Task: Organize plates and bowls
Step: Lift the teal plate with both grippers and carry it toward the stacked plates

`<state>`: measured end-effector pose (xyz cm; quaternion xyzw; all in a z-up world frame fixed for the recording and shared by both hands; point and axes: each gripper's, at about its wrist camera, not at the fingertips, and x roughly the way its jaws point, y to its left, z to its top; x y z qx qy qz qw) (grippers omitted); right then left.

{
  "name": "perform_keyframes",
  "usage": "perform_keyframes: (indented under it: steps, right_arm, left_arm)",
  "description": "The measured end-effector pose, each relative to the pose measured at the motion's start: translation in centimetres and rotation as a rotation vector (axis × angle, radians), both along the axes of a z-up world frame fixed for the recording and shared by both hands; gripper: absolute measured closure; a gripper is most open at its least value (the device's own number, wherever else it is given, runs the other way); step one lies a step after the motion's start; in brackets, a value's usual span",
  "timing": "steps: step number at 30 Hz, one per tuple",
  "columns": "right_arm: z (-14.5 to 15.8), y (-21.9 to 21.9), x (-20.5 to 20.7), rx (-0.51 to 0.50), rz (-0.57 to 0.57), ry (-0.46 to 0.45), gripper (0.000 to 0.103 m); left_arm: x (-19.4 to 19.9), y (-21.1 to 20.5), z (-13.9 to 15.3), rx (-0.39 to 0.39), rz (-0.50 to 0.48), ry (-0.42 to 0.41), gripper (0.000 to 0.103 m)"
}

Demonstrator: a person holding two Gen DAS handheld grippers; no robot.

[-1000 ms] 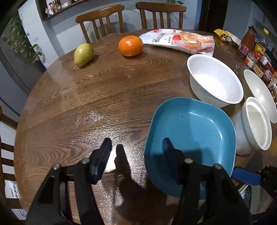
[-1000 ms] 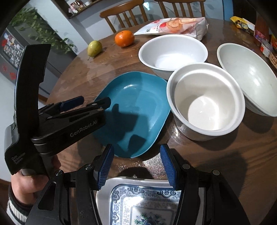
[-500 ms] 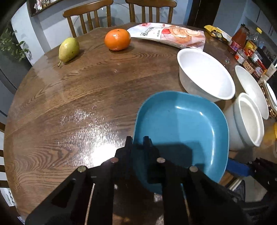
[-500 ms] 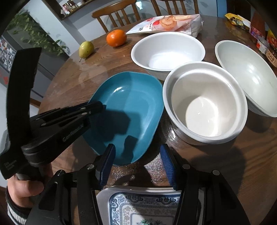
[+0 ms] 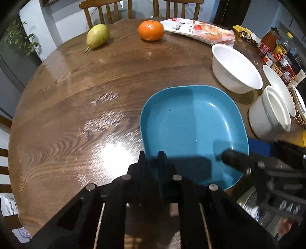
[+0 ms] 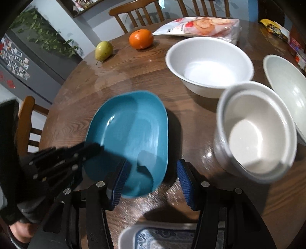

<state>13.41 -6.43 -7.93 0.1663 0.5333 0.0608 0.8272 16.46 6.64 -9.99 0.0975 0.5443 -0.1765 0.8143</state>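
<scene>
A blue square plate (image 5: 191, 126) lies on the round wooden table (image 5: 76, 107). My left gripper (image 5: 153, 158) is shut on the plate's near left rim. In the right wrist view it comes in from the left onto the same plate (image 6: 130, 134). My right gripper (image 6: 153, 182) stands open, with the plate's near edge between its blue pads (image 6: 119, 183), which do not press on it. Near it are a white bowl (image 6: 208, 65), a deep white bowl (image 6: 256, 132) and a wide pale bowl (image 6: 286, 92). A blue-and-white patterned plate (image 6: 158, 237) lies under the right gripper.
An orange (image 5: 151, 30), a pear (image 5: 97, 36) and a snack bag (image 5: 200, 32) sit at the table's far side. Sauce bottles and jars (image 5: 275, 51) crowd the right edge. Wooden chairs (image 6: 133, 13) stand behind the table, and another chair (image 6: 26, 122) stands at its left.
The left jaws have closed on the blue plate's rim. The right gripper has come forward, so the plate's near edge now lies between its fingers. Both views have shifted across the table.
</scene>
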Motion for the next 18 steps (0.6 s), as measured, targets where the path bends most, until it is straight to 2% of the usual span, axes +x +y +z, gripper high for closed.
perform_keyframes:
  steps: [1, 5, 11, 13, 18]
  right_arm:
    - [0.0, 0.3, 0.4, -0.002, 0.006, -0.001, 0.048]
    - [-0.3, 1.1, 1.4, -0.002, 0.033, 0.007, 0.06]
    - [-0.3, 2.0, 1.3, -0.064, 0.065, -0.001, 0.087]
    - [-0.4, 1.9, 1.3, -0.065, 0.069, -0.003, 0.088]
    - [-0.2, 1.9, 1.2, -0.092, 0.087, -0.018, 0.09]
  left_arm:
    - [-0.1, 0.2, 0.0, 0.002, 0.002, 0.001, 0.094]
    - [-0.1, 1.2, 0.1, -0.004, 0.019, 0.012, 0.093]
    - [0.1, 1.5, 0.0, -0.018, 0.045, 0.008, 0.093]
    - [0.1, 1.8, -0.1, -0.038, 0.062, 0.009, 0.093]
    - [-0.3, 1.4, 0.0, -0.027, 0.08, -0.02, 0.094]
